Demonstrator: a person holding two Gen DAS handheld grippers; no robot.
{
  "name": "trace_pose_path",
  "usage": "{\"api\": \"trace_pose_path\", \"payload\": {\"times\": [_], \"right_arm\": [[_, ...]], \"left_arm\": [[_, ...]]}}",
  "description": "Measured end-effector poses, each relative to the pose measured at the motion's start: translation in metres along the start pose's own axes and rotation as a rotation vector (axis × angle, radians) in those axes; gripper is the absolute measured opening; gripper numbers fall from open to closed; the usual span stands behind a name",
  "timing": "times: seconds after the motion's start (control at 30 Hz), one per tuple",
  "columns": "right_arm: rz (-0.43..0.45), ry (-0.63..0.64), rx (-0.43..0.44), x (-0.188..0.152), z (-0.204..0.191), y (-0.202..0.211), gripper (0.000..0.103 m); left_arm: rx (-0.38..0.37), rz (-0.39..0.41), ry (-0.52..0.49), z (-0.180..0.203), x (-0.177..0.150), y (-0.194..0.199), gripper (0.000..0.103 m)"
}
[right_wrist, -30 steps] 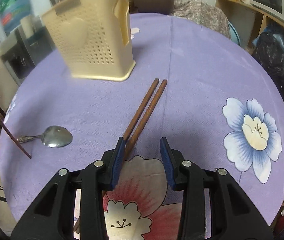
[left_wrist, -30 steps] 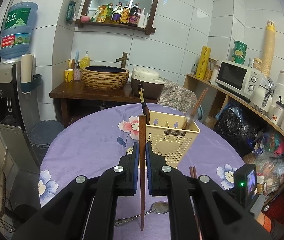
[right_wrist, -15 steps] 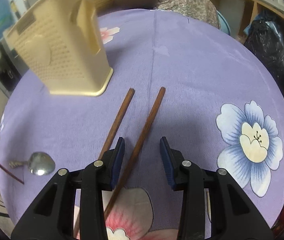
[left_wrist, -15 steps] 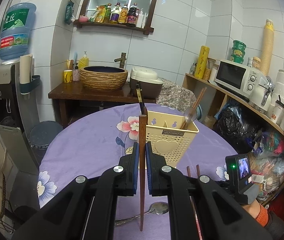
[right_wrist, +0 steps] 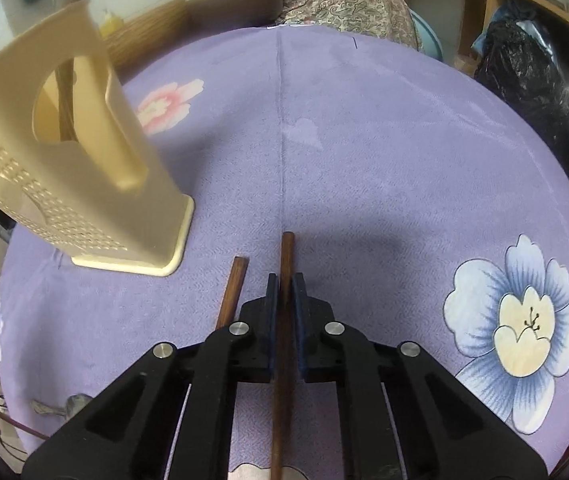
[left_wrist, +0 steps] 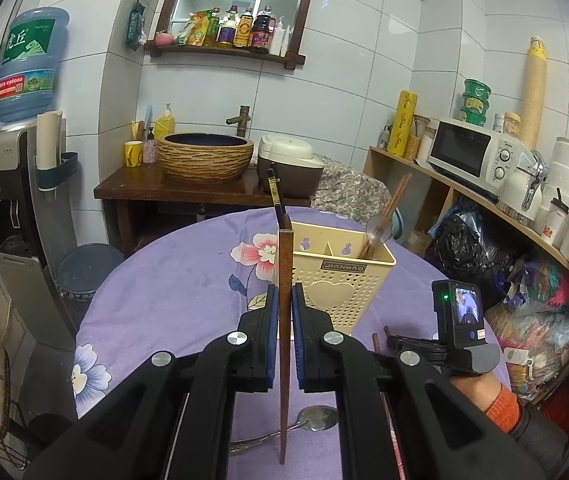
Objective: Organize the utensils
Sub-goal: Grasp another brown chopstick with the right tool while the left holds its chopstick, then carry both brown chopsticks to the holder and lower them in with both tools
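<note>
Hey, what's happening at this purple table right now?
A person is sorting utensils with two handheld grippers. The left gripper holds one chopstick upright in front of the cream utensil holder. The right gripper is shut on a second chopstick on the tablecloth, with a third chopstick beside it. A spoon lies loose.

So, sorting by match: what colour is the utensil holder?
Cream holder, perforated with a heart; clearest in the left wrist view.
</note>
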State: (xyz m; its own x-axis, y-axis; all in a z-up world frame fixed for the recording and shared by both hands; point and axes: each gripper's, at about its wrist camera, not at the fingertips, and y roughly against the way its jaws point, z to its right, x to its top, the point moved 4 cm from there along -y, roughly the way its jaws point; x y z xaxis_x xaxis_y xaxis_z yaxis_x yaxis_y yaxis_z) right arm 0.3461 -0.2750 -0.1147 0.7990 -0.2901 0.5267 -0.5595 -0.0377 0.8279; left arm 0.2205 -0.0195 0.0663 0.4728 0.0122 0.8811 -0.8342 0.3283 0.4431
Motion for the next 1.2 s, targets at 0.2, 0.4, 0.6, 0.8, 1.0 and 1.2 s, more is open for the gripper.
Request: {"api": "trace_pose_path", "payload": {"times": [0.2, 0.4, 0.6, 0.8, 1.0, 1.2], "right_arm": [[0.048, -0.019, 0.101, -0.008, 0.002, 0.027, 0.008], [0.135, 0.046, 0.197, -0.016, -0.006, 0.077, 0.007], [0.247, 0.123, 0.277, -0.024, -0.008, 0.14, 0.007], [0.347, 0.152, 0.316, -0.015, -0.01, 0.191, 0.007], [0.417, 0.171, 0.328, 0.003, -0.017, 0.225, 0.007], [0.485, 0.222, 0.343, 0.038, -0.04, 0.265, 0.007]], "left_arm": [[-0.009, 0.01, 0.009, -0.002, 0.0, 0.003, 0.008], [-0.02, 0.029, 0.012, -0.002, 0.003, 0.013, 0.008], [-0.06, 0.067, 0.018, 0.002, 0.012, 0.032, 0.008], [-0.067, 0.107, -0.004, 0.009, 0.029, 0.043, 0.008], [-0.088, 0.137, -0.01, 0.015, 0.053, 0.044, 0.008], [-0.121, 0.161, -0.016, 0.023, 0.087, 0.037, 0.008]]}}
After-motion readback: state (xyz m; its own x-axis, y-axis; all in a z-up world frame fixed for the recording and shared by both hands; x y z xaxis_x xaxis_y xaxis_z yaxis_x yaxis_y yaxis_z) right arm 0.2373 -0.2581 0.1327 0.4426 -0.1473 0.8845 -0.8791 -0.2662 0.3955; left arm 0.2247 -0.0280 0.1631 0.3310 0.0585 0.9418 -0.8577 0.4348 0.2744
